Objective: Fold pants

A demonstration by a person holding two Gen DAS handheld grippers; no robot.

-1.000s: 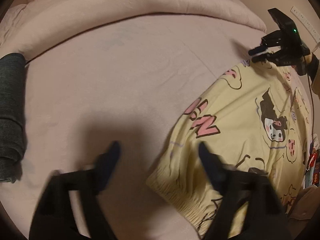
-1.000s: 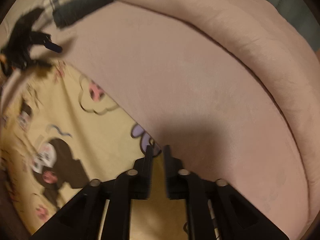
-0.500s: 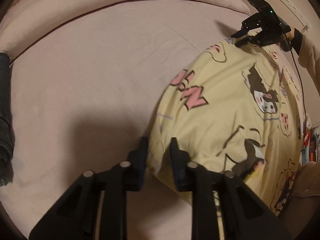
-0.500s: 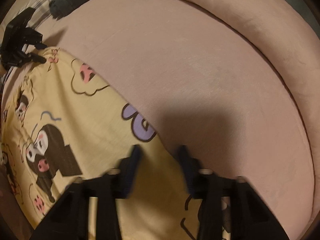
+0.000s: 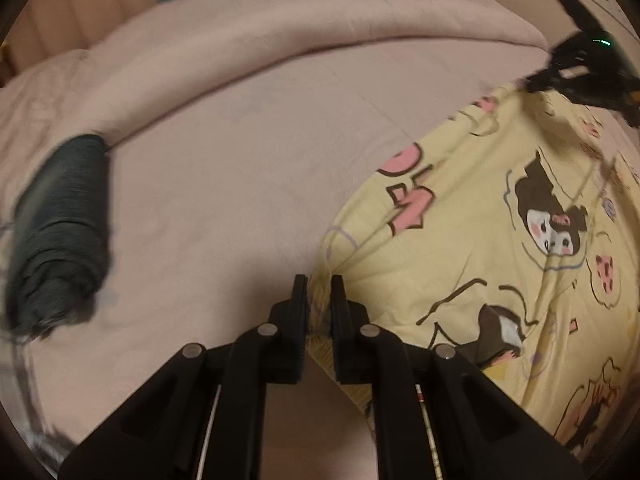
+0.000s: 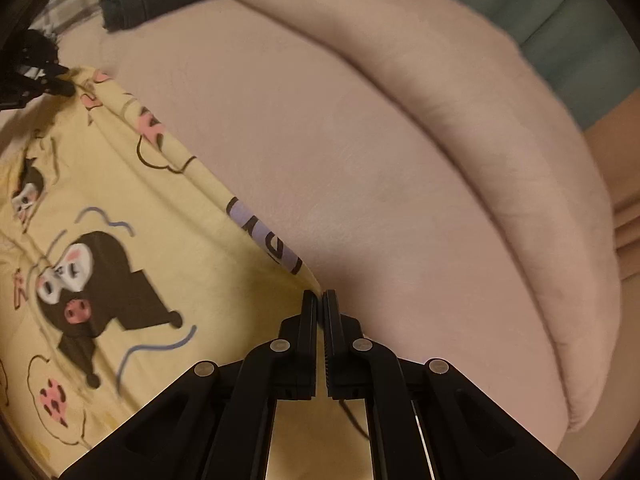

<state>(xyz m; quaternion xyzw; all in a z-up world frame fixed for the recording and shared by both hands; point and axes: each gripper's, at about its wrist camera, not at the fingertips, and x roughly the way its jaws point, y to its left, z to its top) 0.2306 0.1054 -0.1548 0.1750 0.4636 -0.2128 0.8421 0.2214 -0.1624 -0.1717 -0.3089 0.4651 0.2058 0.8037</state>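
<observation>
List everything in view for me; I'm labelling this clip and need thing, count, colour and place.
pants: one, pale yellow with cartoon print, spread on the bed, pinched at two edge points
rolled garment: one, dark grey, at the bed's far side by the duvet
duvet: one, pink, bunched along the bed's far edge
bed sheet: one, pink, under everything
left gripper: black, shut on the pants' gathered edge
right gripper: black, shut on the pants' edge

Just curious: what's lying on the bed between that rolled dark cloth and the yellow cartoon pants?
Nothing: in the left wrist view only bare pink bedding separates the rolled dark cloth from the yellow pants.
</observation>
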